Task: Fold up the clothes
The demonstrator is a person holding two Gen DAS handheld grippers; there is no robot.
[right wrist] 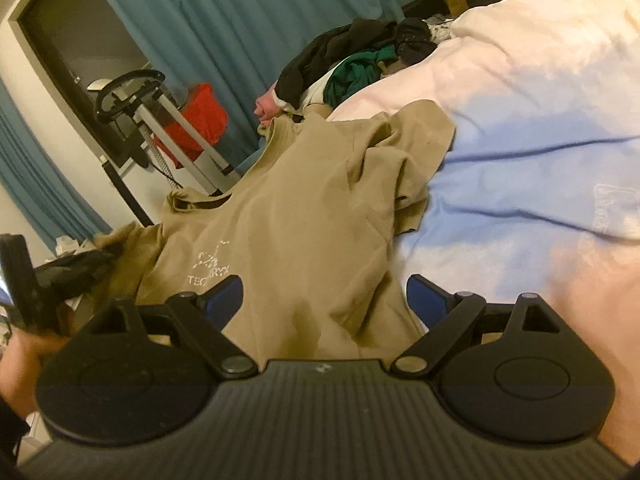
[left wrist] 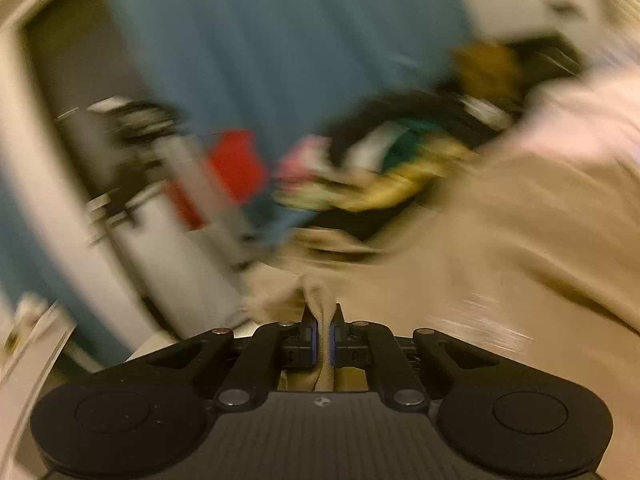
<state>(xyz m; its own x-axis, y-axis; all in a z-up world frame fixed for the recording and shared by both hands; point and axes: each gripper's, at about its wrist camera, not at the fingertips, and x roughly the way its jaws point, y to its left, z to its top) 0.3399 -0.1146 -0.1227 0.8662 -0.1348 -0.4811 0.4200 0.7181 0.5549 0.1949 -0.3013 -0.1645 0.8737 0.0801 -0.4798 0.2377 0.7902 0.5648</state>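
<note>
A bunched fold of the soft, light, limp tan cotton T-shirt with a white chest logo (right wrist: 288, 232) is being pinched by the clenched left gripper (left wrist: 323, 334) fingers, while the right gripper (right wrist: 324, 296) is being held released over its hem, rumpled on the pale pink-white duvet-covered bed (right wrist: 520, 128), edges judged the best hold.

Shirt (right wrist: 296, 216) on bed (right wrist: 520, 152), pile (right wrist: 352, 64) behind.

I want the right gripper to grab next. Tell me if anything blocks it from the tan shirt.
Nothing visible does. The right gripper is open right over the tan shirt, whose fabric lies between its fingers. The left gripper is shut on a fold of it, off to the side.
</note>
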